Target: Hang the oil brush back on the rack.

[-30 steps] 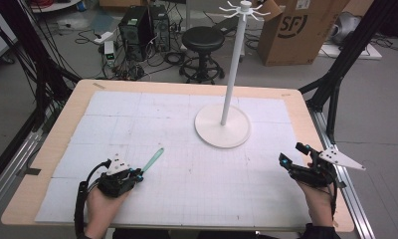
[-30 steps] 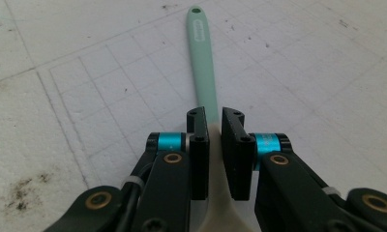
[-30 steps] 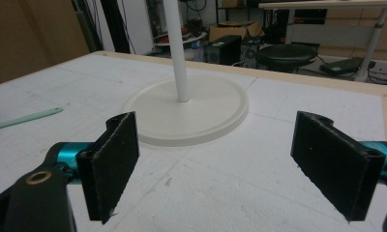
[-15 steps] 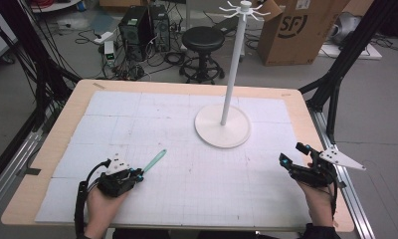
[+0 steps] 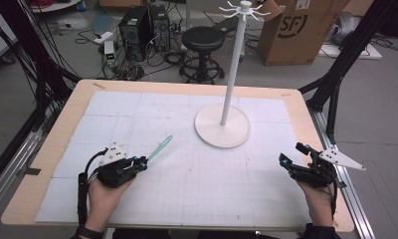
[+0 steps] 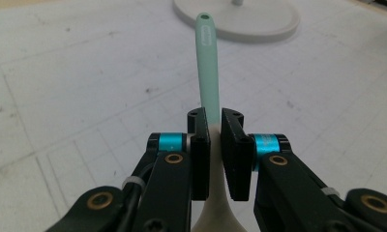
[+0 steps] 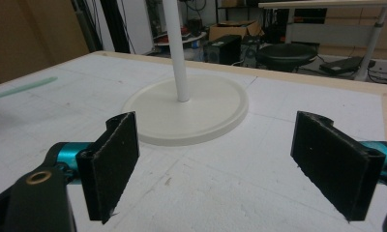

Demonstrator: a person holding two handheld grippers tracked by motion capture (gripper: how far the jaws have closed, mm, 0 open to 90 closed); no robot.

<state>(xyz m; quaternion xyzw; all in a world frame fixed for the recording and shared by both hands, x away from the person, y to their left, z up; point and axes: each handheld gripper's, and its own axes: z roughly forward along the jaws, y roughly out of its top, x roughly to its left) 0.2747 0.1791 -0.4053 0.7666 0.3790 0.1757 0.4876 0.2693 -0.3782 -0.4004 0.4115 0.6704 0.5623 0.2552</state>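
The left gripper (image 5: 143,163) is sitting low on the table (image 5: 52,149), at about 8 o'clock from the middle of the white mat (image 5: 187,189). A hand (image 5: 105,191) is holding it from below. Its two black jaws are pressing in on a spoon (image 5: 159,148), squeezing it where the mint green handle is joining the cream part. In the left gripper view the handle (image 6: 207,63) is sticking straight out ahead, and its tip, which has a small hole, is pointing toward the round base of the stand (image 6: 259,21). In the high view the handle is slanting up toward 1 o'clock. The spoon tip and the base are apart.

The right gripper (image 5: 292,159) is sitting near the table's right edge, at about 4 o'clock from the middle. Its jaws are standing wide apart and are holding nothing. In the right gripper view the two black pads (image 7: 115,162) are far from each other, with bare mat between them.

The white stand (image 5: 223,127) is standing upright at about 1 o'clock from the middle. Its thin pole (image 5: 235,59) is going up to a ring of little hooks (image 5: 244,9).
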